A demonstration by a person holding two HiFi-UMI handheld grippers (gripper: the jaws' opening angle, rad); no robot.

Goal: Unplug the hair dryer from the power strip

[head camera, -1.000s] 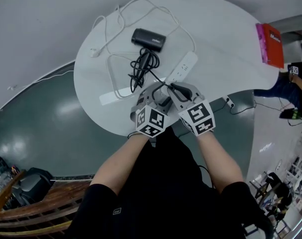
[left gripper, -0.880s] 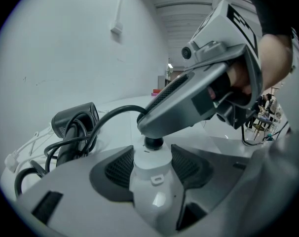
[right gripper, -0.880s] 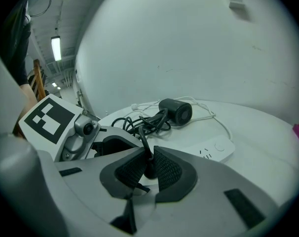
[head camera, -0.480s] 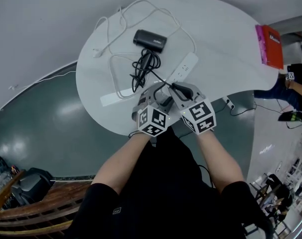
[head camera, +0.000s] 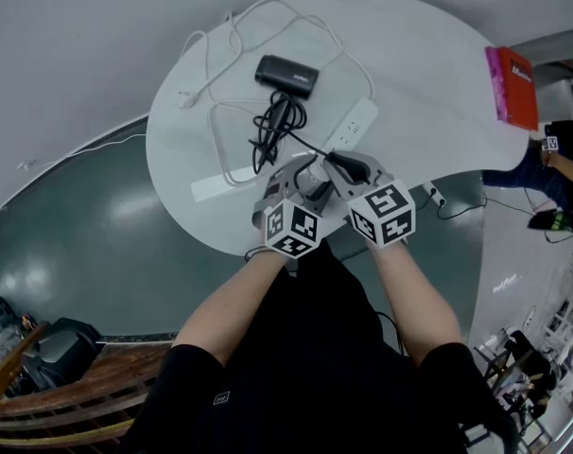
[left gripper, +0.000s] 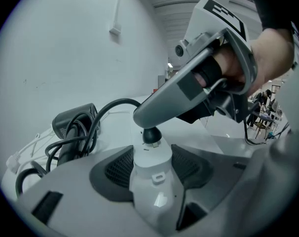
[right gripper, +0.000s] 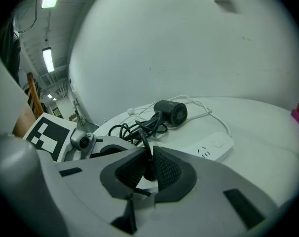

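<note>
The black hair dryer (head camera: pixel 285 75) lies on the round white table (head camera: pixel 428 74), its cord (head camera: pixel 272 126) bunched beside it. In the left gripper view my left gripper (left gripper: pixel 152 157) is shut on the near end of the white power strip (left gripper: pixel 153 181). The black plug (left gripper: pixel 152 135) sits at the strip's top face. My right gripper (right gripper: pixel 148 169) is shut on that plug (right gripper: pixel 149 172); its cord (right gripper: pixel 142 127) runs back to the dryer (right gripper: pixel 171 113). Both grippers sit side by side at the table's near edge, left gripper (head camera: pixel 301 185), right gripper (head camera: pixel 336 166).
A white cable (head camera: pixel 220 45) loops across the table's far left. A second white bar (head camera: pixel 211 187) lies at the near left. A red book (head camera: pixel 513 85) rests on the right edge. A person (head camera: pixel 556 159) stands off to the right.
My right gripper's marker cube has shifted slightly right and turned. Both grippers stay closed where they were; the dryer and cord lie as before.
</note>
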